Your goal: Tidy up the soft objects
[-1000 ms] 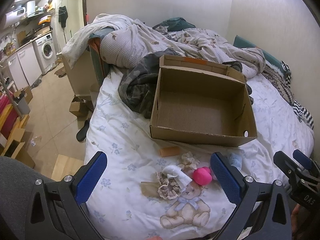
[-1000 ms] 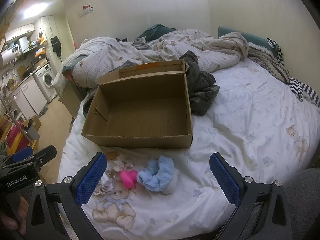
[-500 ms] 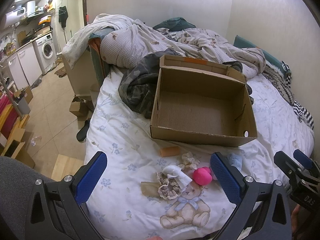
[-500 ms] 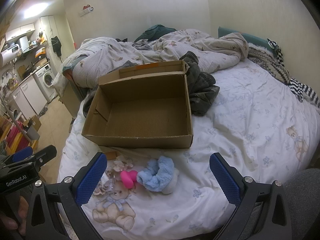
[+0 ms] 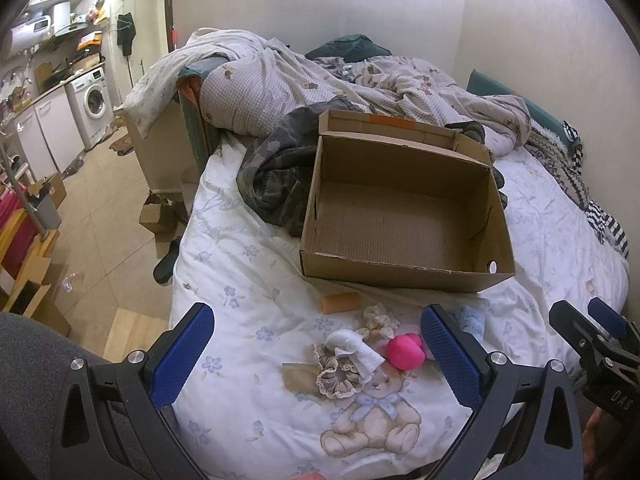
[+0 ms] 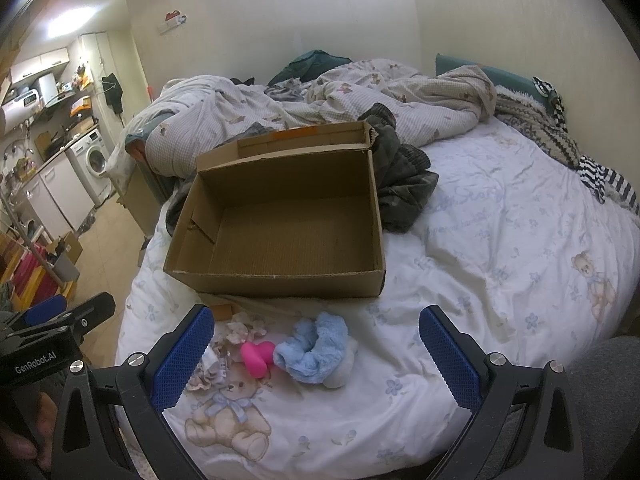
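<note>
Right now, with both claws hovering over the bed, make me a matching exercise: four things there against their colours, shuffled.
Things:
1. fluffy scrunchie
2. heart-shaped toy
3. cardboard box
4. rumpled jacket

Colours:
a. brown
b. camouflage green
c. light blue
d. bright pink

Pairs: 1-c, 2-d, 3-a, 4-b

Open right tool [image 6: 320, 354] above blue scrunchie [image 6: 314, 348], near cardboard box [image 6: 280, 280]

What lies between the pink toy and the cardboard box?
In the left wrist view, a cream scrunchie lies between the pink toy and the cardboard box.
</note>
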A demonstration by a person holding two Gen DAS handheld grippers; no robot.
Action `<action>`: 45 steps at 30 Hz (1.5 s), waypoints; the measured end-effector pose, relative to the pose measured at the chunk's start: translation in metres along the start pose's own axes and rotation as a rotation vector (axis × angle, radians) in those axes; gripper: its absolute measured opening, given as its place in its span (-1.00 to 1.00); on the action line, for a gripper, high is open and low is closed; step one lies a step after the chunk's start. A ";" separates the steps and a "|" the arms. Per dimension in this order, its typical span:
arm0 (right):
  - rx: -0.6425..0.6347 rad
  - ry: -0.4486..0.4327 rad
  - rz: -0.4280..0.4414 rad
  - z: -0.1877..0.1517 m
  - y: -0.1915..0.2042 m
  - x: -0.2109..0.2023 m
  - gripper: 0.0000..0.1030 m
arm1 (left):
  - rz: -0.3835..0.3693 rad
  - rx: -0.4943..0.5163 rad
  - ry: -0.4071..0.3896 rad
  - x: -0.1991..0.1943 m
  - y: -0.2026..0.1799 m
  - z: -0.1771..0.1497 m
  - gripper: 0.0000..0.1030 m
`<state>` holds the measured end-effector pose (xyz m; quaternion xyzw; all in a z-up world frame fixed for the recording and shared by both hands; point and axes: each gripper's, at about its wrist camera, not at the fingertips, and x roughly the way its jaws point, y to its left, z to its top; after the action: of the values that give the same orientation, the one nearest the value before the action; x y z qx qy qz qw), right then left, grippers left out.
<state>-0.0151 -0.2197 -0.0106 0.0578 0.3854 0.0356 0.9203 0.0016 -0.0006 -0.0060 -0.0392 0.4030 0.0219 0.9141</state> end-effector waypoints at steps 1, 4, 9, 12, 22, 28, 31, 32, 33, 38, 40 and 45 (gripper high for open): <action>0.000 -0.001 0.000 0.000 0.000 0.000 1.00 | 0.001 0.000 0.001 0.000 0.000 0.000 1.00; 0.002 0.003 0.000 0.001 0.000 0.001 1.00 | 0.001 -0.002 0.005 0.000 0.001 -0.001 1.00; 0.000 0.002 0.000 0.002 -0.001 -0.001 1.00 | 0.002 -0.002 0.004 0.001 0.001 -0.001 1.00; 0.001 0.003 0.001 0.001 -0.001 0.001 1.00 | 0.003 0.001 0.005 0.000 0.001 -0.001 1.00; 0.028 0.054 0.029 0.015 0.001 0.001 1.00 | 0.020 0.053 0.080 0.005 -0.002 0.010 1.00; 0.122 0.173 0.091 0.047 -0.027 0.023 1.00 | 0.077 0.032 0.202 0.031 0.008 0.038 1.00; 0.168 0.328 0.127 0.052 -0.039 0.053 1.00 | 0.076 -0.013 0.296 0.056 0.019 0.043 1.00; 0.174 0.401 0.143 0.050 -0.042 0.068 1.00 | 0.077 -0.031 0.339 0.066 0.023 0.042 1.00; 0.178 0.436 0.149 0.047 -0.042 0.077 1.00 | 0.075 -0.051 0.385 0.078 0.027 0.039 0.99; 0.181 0.537 0.128 0.027 -0.044 0.118 1.00 | 0.058 -0.078 0.519 0.116 0.031 0.021 0.80; 0.188 0.555 0.126 0.019 -0.043 0.128 1.00 | 0.038 -0.096 0.568 0.129 0.031 0.012 0.68; 0.229 0.596 0.136 0.008 -0.044 0.145 1.00 | -0.044 -0.129 0.665 0.158 0.020 -0.007 0.34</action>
<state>0.0933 -0.2484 -0.1137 0.1736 0.6346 0.0687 0.7499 0.1012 0.0202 -0.1288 -0.1107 0.6759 0.0136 0.7285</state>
